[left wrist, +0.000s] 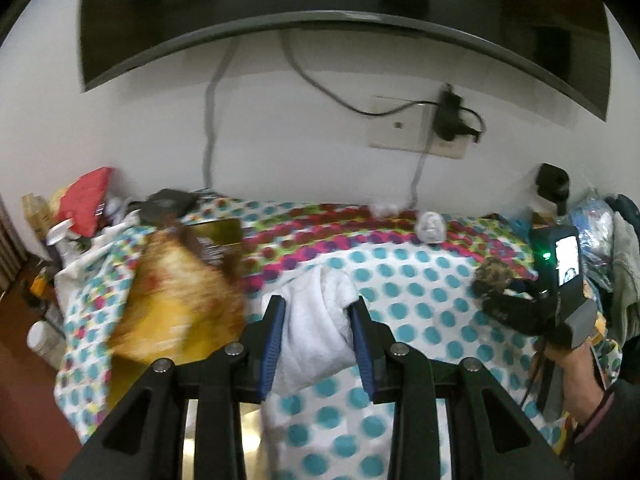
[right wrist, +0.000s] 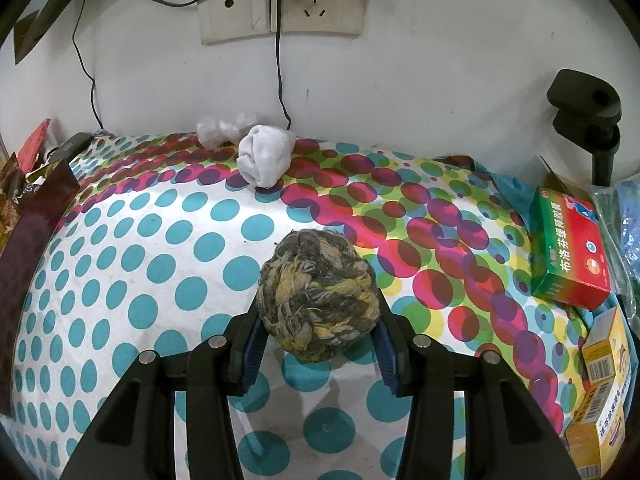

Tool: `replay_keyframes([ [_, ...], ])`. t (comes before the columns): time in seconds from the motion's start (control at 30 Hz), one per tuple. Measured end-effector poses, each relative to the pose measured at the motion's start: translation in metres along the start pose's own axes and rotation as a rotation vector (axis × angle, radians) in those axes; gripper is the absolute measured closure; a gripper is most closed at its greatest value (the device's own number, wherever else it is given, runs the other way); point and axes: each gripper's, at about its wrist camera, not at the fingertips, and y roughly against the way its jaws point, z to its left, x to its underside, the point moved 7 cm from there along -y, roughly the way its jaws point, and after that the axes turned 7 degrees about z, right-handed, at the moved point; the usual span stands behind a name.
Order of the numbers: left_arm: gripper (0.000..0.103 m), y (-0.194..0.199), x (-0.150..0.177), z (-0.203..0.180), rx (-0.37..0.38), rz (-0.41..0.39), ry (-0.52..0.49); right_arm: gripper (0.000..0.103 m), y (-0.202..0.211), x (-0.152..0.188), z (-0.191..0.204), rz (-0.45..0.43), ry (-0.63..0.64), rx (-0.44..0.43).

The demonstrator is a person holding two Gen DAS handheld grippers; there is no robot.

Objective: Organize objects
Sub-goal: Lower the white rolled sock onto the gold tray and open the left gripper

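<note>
In the left wrist view my left gripper point(left wrist: 318, 302) is shut on a soft white cloth bundle point(left wrist: 320, 332), which bulges between the blue pads above the dotted tablecloth point(left wrist: 420, 300). My right gripper point(right wrist: 318, 314) is shut on a grey-and-yellow knotted rope ball point(right wrist: 318, 292), held just over the cloth. The left wrist view shows that rope ball point(left wrist: 494, 276) at the right, in the right gripper point(left wrist: 504, 304), with a hand point(left wrist: 576, 368) behind it. A second balled white cloth point(right wrist: 264, 156) lies near the wall, and it also appears far back as a small white ball point(left wrist: 430, 226).
A red-and-green medicine box point(right wrist: 568, 252) and yellow boxes point(right wrist: 604, 348) lie at the right edge. Dark snack pouches point(right wrist: 32, 232) crowd the left. A crumpled plastic wad point(right wrist: 216, 130) sits by the wall under the sockets point(right wrist: 280, 12). A black clamp point(right wrist: 584, 116) stands back right. Bottles and a red box point(left wrist: 84, 200) clutter the left end.
</note>
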Motion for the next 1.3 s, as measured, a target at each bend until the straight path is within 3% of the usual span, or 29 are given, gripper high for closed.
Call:
replay_keyframes([
  [0.23, 0.07, 0.019, 0.024, 0.071, -0.056, 0.029, 0.129, 0.058, -0.002, -0.001, 0.001, 0.007, 0.001, 0.005],
  [0.47, 0.07, 0.017, 0.058, 0.114, -0.077, 0.081, 0.219, 0.058, -0.003, 0.0, 0.002, 0.016, 0.007, 0.014],
  [0.8, 0.07, -0.012, 0.079, 0.128, -0.102, 0.142, 0.253, 0.058, -0.004, 0.0, 0.006, 0.013, 0.035, 0.033],
  [1.3, 0.065, -0.04, 0.065, 0.148, -0.157, 0.144, 0.259, 0.058, -0.007, 0.0, 0.005, 0.026, 0.03, 0.036],
])
